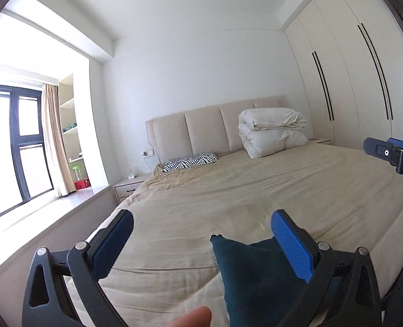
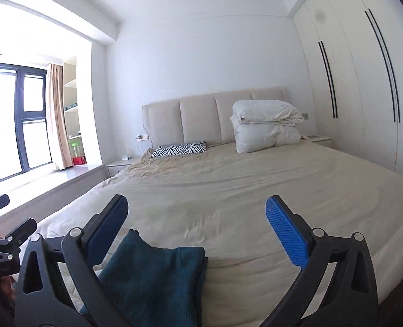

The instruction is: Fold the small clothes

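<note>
A dark teal garment (image 2: 157,278) lies folded on the beige bed sheet (image 2: 228,190) near the bed's front edge. In the right wrist view it sits low between the fingers, nearer the left one, and nothing grips it. My right gripper (image 2: 198,212) is wide open above it. In the left wrist view the same teal garment (image 1: 250,275) shows at the bottom, partly behind the right finger. My left gripper (image 1: 202,227) is also wide open and holds nothing. The right gripper's (image 1: 392,154) side shows at the right edge there.
A folded white duvet (image 2: 264,125) and a zebra-print pillow (image 2: 179,149) lie at the head of the bed by the padded headboard (image 2: 201,117). White wardrobes (image 2: 364,95) stand on the right. A window ledge (image 2: 51,185) runs along the left.
</note>
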Available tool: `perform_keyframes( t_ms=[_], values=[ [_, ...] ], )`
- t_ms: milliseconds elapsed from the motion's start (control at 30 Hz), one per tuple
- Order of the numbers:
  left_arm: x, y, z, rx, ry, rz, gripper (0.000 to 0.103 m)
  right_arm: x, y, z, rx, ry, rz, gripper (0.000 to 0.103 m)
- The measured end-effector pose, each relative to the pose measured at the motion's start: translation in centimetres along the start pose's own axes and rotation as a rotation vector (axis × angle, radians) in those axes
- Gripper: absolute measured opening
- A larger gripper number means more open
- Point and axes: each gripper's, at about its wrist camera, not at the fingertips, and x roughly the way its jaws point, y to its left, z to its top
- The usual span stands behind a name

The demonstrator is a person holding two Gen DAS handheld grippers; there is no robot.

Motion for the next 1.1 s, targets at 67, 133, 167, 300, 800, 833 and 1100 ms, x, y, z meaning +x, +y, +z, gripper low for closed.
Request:
perform_keyframes(
  t_ms=[67,133,167,300,800,833,1100],
  values=[
    [1.2,0.4,0.5,-0.013,0.107,-0.013,0.103,-0.3,0.8,0.8,-0.049,0.037,0.036,0.103],
    [2.6,1.3,0.3,-0.086,0.223,-0.061,0.103,-0.3,1.6,1.1,-0.078,0.088,0.049,0.103],
    [3.5,1.5,-0.2,-0.125,0.28,-0.06,0.103,-0.2,1.9,1.0,-0.074,0.119,0.057,0.103],
    [7.0,1.4,-3.3,-0.213,0.491,-0.088,0.103,0.4,3.4,-0.8,-0.054,0.262,0.124,0.103],
    [9.1,0.0,-9.8,-0.255,0.703,-0.095,0.103,8.2,4.2,-9.3,-0.148,0.614,-0.209,0.103],
    [9.1,-0.1,-9.8,-0.254,0.706,-0.096,0.103,8.4,4.2,-9.5,-0.142,0.617,-0.207,0.103],
    [9.4,0.1,-10.3,-0.262,0.722,-0.1,0.103,8.4,4.1,-9.9,-0.129,0.633,-0.211,0.103]
  ],
)
